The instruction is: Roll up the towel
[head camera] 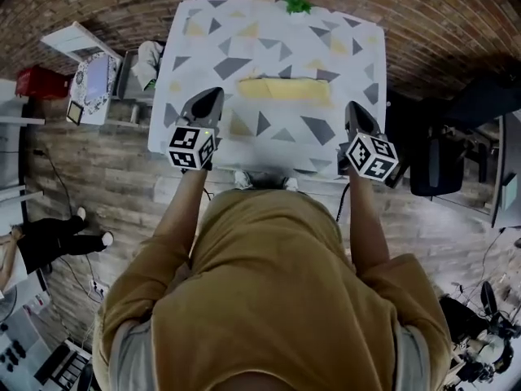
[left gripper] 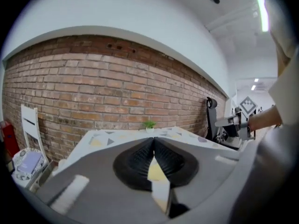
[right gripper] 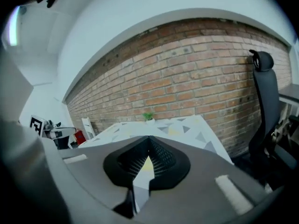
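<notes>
A yellow towel [head camera: 281, 88] lies as a long narrow strip across the middle of the table [head camera: 203, 39], which has a white cloth with grey and yellow triangles. My left gripper [head camera: 213, 94] hangs over the table's near left part, just left of the towel's end, with its jaws shut and nothing in them. My right gripper [head camera: 352, 106] is near the table's near right edge, right of the towel, also shut and holding nothing. In the left gripper view the fingertips [left gripper: 153, 139] meet. Those in the right gripper view [right gripper: 148, 138] meet too, with a sliver of yellow towel [right gripper: 146, 164] below them.
A small green plant [head camera: 296, 2] stands at the table's far edge, against a brick wall [left gripper: 93, 92]. A white chair [head camera: 77, 39] and a red box [head camera: 41, 81] are at the left, a black office chair [head camera: 435, 165] at the right. Someone's legs [head camera: 57, 241] lie on the floor at left.
</notes>
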Demonstrator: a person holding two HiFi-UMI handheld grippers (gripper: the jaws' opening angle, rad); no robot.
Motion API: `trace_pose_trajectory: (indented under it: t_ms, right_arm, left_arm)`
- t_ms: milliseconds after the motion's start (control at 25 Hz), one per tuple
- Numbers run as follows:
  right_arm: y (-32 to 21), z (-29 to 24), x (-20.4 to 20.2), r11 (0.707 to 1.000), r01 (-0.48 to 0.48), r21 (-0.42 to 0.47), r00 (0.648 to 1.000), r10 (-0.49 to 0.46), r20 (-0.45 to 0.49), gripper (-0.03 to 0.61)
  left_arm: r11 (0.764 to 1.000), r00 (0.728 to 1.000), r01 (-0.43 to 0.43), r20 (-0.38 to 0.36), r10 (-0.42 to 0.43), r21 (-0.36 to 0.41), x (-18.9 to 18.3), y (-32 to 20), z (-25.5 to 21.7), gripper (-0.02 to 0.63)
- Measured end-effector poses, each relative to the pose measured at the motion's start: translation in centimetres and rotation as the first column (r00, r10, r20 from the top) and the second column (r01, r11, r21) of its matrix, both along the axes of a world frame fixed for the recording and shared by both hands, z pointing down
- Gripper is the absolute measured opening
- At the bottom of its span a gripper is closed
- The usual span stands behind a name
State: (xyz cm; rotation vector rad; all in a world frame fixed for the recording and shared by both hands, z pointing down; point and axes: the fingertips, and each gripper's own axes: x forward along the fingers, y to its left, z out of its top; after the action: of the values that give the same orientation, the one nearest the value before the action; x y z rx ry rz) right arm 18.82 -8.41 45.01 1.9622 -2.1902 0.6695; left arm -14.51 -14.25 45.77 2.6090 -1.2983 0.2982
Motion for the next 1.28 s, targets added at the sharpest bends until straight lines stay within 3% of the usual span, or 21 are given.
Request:
trace_pose_trajectory:
  t_ms: [240,520,920,1080,1280]
  right_arm:
    - [1.6,-10.1,-0.3,0.971,0.036,0.236,0.996,-0.017,-0.083,0.005]
    - [3.7,-18.7,-0.3,0.910,0.083,0.405,0.984,-0.010,-0.178,0.005]
    - [6.7,-27.7,0.8,0.830,0.091,0.550,0.957,0.079,-0.278,0.005]
    - [8.3,-27.7,2.1,0.831,0.059,0.553,0.952,0.119,-0.281,0.005]
    - [9.1,-26.6,2.7,0.846,0.040,0.531,0.949,0.134,-0.285,0.005]
  left_arm:
    - [0.974,0.999,0.029,-0.031,-0.023,0.223,-2.0,0.1,-9.9,0.062]
    - [0.919,0.998,0.059,-0.044,-0.046,0.391,-3.7,1.4,-18.6,0.063]
    - [0.836,0.991,0.132,-0.083,-0.104,0.533,-5.8,5.0,-27.1,0.063]
    - [0.819,0.984,0.179,-0.098,-0.149,0.546,-6.9,6.5,-28.0,0.062]
    - [0.824,0.983,0.184,-0.088,-0.162,0.535,-6.7,7.5,-27.1,0.063]
